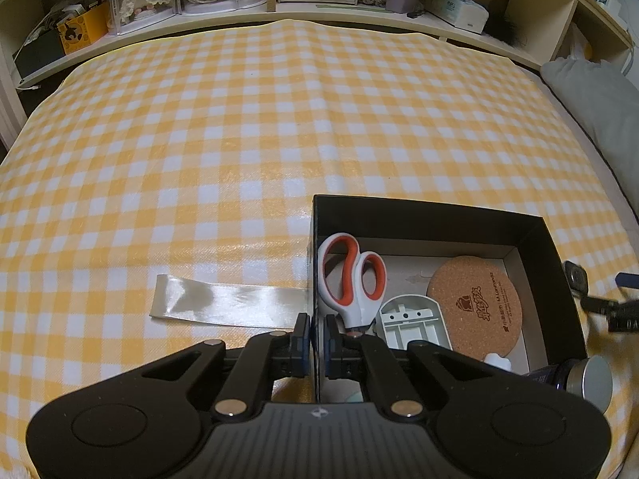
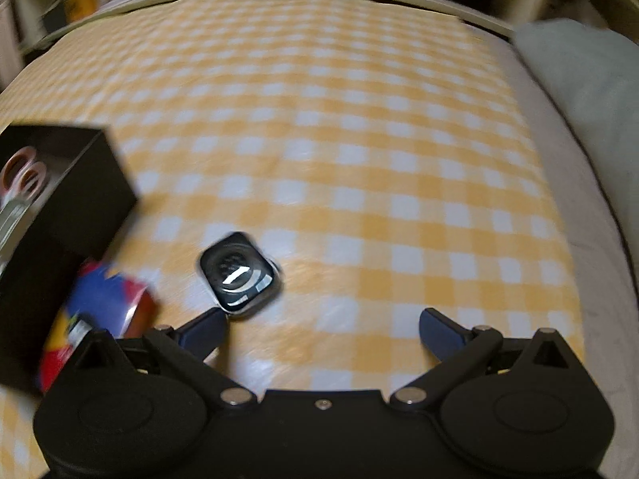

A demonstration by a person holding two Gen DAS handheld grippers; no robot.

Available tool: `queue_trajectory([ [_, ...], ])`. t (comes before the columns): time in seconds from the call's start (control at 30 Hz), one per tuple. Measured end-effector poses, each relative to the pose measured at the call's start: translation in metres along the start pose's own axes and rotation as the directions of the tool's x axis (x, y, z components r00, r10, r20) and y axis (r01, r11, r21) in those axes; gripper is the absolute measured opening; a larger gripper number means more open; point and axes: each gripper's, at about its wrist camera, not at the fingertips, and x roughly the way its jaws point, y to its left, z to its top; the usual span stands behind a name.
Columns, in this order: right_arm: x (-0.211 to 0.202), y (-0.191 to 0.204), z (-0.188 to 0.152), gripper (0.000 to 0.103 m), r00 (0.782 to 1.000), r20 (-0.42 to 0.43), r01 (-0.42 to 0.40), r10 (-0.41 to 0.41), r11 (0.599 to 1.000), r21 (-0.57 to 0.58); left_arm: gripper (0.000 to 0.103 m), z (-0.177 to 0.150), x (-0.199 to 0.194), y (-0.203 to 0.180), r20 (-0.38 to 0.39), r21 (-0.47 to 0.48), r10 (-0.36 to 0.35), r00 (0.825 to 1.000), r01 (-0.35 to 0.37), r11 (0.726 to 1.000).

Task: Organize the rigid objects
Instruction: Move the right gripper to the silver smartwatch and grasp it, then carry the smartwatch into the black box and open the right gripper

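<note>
A black open box [image 1: 535,239] sits on the yellow checked cloth. It holds orange-handled scissors [image 1: 351,279], a cork coaster [image 1: 475,303] and a white plastic part [image 1: 415,319]. My left gripper [image 1: 318,335] is shut on the box's left wall. My right gripper [image 2: 321,329] is open just above the cloth, and its tip shows in the left wrist view [image 1: 611,303]. A watch body [image 2: 239,277] lies face down by its left finger [image 2: 205,329]. A colourful can [image 2: 100,311] lies beside the box [image 2: 68,207].
A clear tape strip [image 1: 227,301] lies left of the box. A round metal tin [image 1: 591,375] sits at the box's near right corner. Shelves [image 1: 319,12] with boxes run along the back. A grey pillow [image 2: 587,92] lies at the right.
</note>
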Motion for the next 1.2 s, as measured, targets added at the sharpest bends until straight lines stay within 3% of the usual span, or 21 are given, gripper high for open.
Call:
queue_trajectory([
  [0.17,0.005,-0.017,0.002,0.103,0.998,0.014,0.054,-0.056,0.993,0.106,0.005,0.0,0.0,-0.001,0.0,0.001,0.0,1.0,0.0,1.0],
  [0.27,0.003,-0.016,0.003,0.103,0.997,0.019,0.068,-0.07,0.992,0.107,0.005,0.0,0.0,-0.001,0.0,0.002,0.001,1.0,-0.001,1.0],
  [0.5,-0.003,0.015,0.011,0.103,0.999,0.047,-0.015,0.015,1.0,0.0,0.005,0.0,0.0,-0.003,0.0,0.002,0.002,1.0,-0.002,1.0],
  [0.6,-0.004,0.028,0.015,0.1,0.997,0.051,-0.066,0.064,0.997,0.034,0.005,-0.001,0.001,-0.003,0.0,0.002,0.002,1.0,-0.002,1.0],
  [0.67,-0.002,0.034,0.02,0.09,0.994,0.054,-0.104,0.099,0.99,0.092,0.005,-0.001,0.001,-0.002,0.0,0.003,0.002,1.0,-0.002,1.0],
  [0.73,0.003,0.04,0.024,0.088,0.992,0.05,-0.125,0.119,0.981,0.145,0.005,-0.001,0.001,-0.002,0.0,0.003,0.002,1.0,-0.002,1.0],
  [0.9,0.009,0.056,0.03,0.081,0.997,0.052,-0.062,0.055,0.986,0.152,0.005,-0.001,0.001,-0.004,0.0,0.003,0.002,1.0,-0.002,1.0],
  [1.0,0.011,0.058,0.033,0.072,0.998,0.053,-0.039,0.031,0.987,0.157,0.005,-0.001,0.001,-0.004,0.001,0.004,0.002,1.0,-0.002,1.0],
  [1.1,0.015,0.056,0.038,0.048,0.999,0.055,-0.008,0.001,0.99,0.139,0.005,-0.001,0.001,-0.003,0.0,0.006,0.005,1.0,-0.005,1.0],
  [1.2,0.015,0.054,0.04,0.048,0.998,0.059,-0.019,0.012,0.991,0.13,0.005,0.0,0.001,-0.004,0.0,0.004,0.004,1.0,-0.004,1.0],
])
